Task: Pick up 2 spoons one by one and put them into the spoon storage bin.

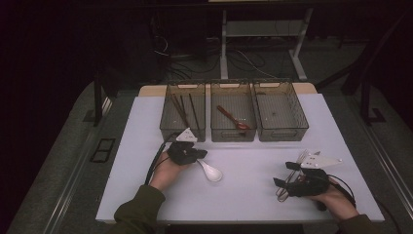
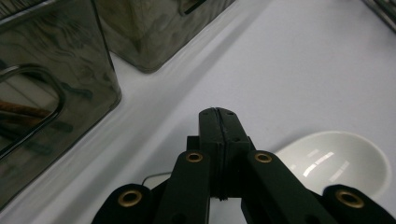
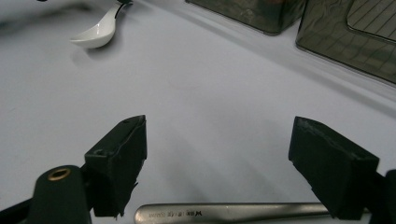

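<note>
While both grippers work, we count three bins (image 1: 234,118).
Left gripper (image 2: 219,140) clamps white spoon (image 2: 341,161) handle; right gripper (image 3: 233,163) gapes over a metal utensil (image 3: 224,213); chopsticks (image 1: 182,108) and red spoon (image 1: 233,117) binned.

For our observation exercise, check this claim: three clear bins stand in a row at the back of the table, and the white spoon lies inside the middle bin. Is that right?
Not quite. The white spoon lies on the table, by the left gripper, as the high view shows. The three clear bins do stand in a row.

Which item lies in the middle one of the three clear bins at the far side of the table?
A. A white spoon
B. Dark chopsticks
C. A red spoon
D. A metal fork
C: the high view shows a red spoon lying inside the middle bin.
</note>
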`<control>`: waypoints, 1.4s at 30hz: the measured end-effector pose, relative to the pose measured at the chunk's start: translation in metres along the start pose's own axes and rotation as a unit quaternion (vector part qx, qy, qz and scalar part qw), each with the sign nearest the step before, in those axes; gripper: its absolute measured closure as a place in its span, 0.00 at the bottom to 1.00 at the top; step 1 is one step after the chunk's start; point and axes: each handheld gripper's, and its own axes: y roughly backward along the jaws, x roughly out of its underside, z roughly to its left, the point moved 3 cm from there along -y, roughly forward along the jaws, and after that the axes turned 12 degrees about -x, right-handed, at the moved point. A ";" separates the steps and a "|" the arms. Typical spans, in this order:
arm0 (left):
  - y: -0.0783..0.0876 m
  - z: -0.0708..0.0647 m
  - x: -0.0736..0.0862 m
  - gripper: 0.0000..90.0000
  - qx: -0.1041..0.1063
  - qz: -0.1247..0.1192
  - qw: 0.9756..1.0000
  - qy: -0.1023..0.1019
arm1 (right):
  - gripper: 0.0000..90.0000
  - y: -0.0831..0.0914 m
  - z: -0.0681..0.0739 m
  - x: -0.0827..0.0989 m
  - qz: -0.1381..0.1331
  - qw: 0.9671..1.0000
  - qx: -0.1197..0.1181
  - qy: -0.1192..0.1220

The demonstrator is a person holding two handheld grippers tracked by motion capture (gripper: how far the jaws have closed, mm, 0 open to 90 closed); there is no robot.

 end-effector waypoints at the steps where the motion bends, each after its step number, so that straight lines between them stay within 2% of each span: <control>1: -0.002 0.000 -0.001 0.99 0.000 0.001 1.000 -0.001 | 0.21 0.000 0.000 0.000 0.001 1.000 -0.001 0.000; 5: -0.007 -0.002 0.000 0.99 -0.002 0.014 1.000 -0.008 | 0.21 -0.001 0.000 0.000 0.001 1.000 -0.003 0.000; 7: -0.008 -0.001 0.002 0.98 -0.005 0.022 1.000 -0.018 | 0.21 -0.001 0.000 -0.001 0.001 1.000 -0.003 0.004; 8: -0.008 -0.002 0.004 0.99 -0.007 0.030 0.999 -0.017 | 0.21 -0.001 0.000 -0.001 0.000 1.000 -0.004 0.004; 10: -0.007 -0.002 0.004 0.98 -0.005 0.030 0.999 -0.012 | 0.21 -0.001 0.000 -0.001 0.001 1.000 -0.004 0.003; 12: -0.004 -0.001 0.005 0.98 -0.007 0.036 0.999 -0.022 | 0.21 -0.001 0.000 0.000 0.002 1.000 -0.004 0.004; 16: 0.003 0.000 0.010 0.98 -0.006 0.048 0.999 -0.020 | 0.21 0.000 -0.001 -0.001 0.001 1.000 0.000 0.004; 26: 0.022 -0.004 0.026 0.98 0.007 0.060 0.998 -0.022 | 0.21 0.001 -0.002 0.000 -0.001 1.000 -0.001 0.000; 32: 0.028 -0.007 0.031 0.98 0.012 0.062 0.998 -0.019 | 0.21 0.001 -0.002 0.000 0.000 1.000 -0.001 -0.002; 33: 0.029 -0.008 0.032 0.98 0.011 0.061 0.998 -0.013 | 0.21 0.001 -0.002 0.000 0.000 1.000 -0.001 -0.002; 38: 0.034 -0.008 0.034 0.97 0.010 0.059 0.998 -0.016 | 0.21 0.002 -0.002 0.000 0.000 1.000 -0.002 0.001; 40: 0.036 -0.008 0.032 0.96 0.009 0.049 0.999 -0.006 | 0.21 0.002 -0.002 0.000 0.000 1.000 0.000 0.001; 42: 0.039 -0.007 0.031 0.94 0.009 0.043 0.999 -0.006 | 0.21 0.002 -0.002 0.000 0.000 1.000 0.001 0.001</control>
